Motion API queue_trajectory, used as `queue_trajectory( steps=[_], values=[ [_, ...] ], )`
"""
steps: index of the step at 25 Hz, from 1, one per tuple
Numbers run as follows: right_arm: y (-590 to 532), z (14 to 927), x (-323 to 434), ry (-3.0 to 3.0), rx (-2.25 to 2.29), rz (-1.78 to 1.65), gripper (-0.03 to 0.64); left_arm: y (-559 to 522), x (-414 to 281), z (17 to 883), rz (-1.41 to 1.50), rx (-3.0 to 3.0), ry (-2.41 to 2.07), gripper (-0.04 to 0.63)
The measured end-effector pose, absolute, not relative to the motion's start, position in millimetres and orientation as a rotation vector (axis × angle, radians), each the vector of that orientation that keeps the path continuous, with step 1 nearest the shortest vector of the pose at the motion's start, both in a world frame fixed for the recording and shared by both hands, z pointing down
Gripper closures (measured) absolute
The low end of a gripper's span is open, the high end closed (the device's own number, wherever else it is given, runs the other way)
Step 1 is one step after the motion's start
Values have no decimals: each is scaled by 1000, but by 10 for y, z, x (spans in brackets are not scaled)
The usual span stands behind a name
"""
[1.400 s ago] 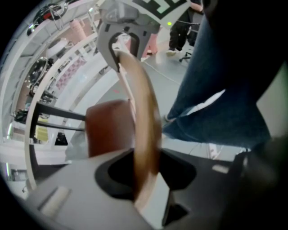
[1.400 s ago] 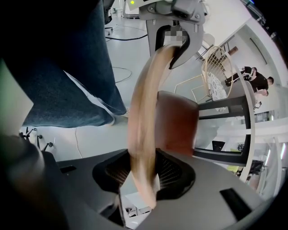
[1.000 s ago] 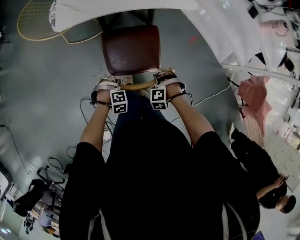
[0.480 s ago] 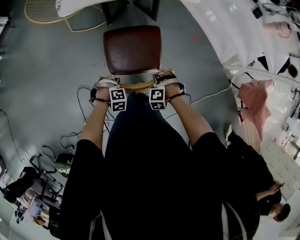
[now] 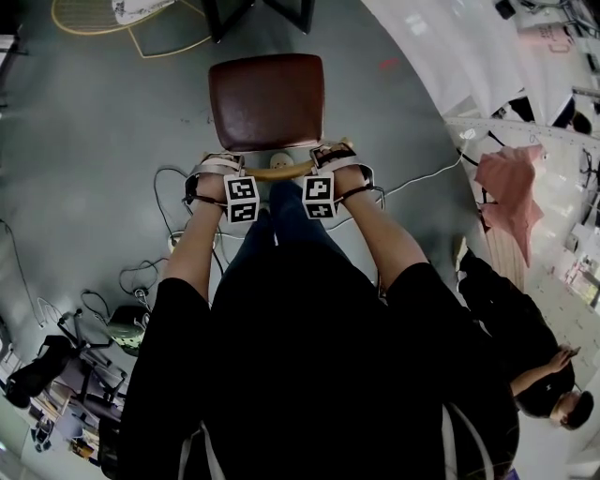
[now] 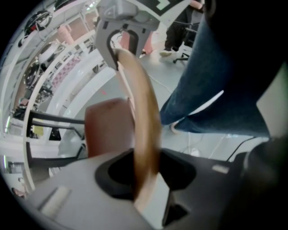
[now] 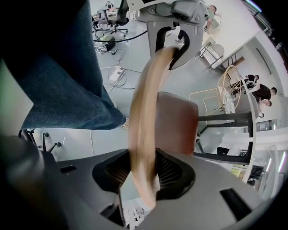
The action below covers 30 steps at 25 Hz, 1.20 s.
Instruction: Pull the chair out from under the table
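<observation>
The chair has a dark red-brown seat [image 5: 267, 101] and a curved wooden back rail [image 5: 278, 172]. It stands on the grey floor, clear of the white table [image 5: 441, 47]. My left gripper [image 5: 217, 172] is shut on the rail's left end and my right gripper [image 5: 335, 161] on its right end, both pointing down. In the left gripper view the rail [image 6: 144, 126] runs through the left gripper [image 6: 146, 173], with the seat [image 6: 108, 128] beyond. In the right gripper view the rail [image 7: 144, 121] sits in the right gripper [image 7: 144, 177] beside the seat [image 7: 175, 123].
My jeans-clad legs [image 5: 281, 225] stand right behind the chair. Cables [image 5: 178, 239] lie on the floor at the left. Black table legs [image 5: 230, 14] and a yellow wire frame [image 5: 94, 19] are ahead. A person in black [image 5: 525, 347] and a pink cloth [image 5: 511, 192] are at the right.
The chair and both grippers have come back towards me, away from the table. The table edge that covered the seat's far side has slid out of the head view's top.
</observation>
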State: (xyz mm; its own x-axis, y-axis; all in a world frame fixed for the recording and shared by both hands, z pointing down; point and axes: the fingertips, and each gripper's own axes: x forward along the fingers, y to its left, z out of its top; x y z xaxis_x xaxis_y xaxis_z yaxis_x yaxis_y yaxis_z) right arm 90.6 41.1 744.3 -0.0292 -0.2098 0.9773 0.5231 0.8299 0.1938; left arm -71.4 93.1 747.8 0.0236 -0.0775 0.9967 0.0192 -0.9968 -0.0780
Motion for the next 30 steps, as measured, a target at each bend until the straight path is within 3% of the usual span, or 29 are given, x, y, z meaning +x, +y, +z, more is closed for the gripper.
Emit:
queue_trajectory(
  steps=[30],
  values=[
    [2501,7434,1393,-1470,-272,-552,457,2991,-240,7453,-2144,-2210,-12,439]
  ],
)
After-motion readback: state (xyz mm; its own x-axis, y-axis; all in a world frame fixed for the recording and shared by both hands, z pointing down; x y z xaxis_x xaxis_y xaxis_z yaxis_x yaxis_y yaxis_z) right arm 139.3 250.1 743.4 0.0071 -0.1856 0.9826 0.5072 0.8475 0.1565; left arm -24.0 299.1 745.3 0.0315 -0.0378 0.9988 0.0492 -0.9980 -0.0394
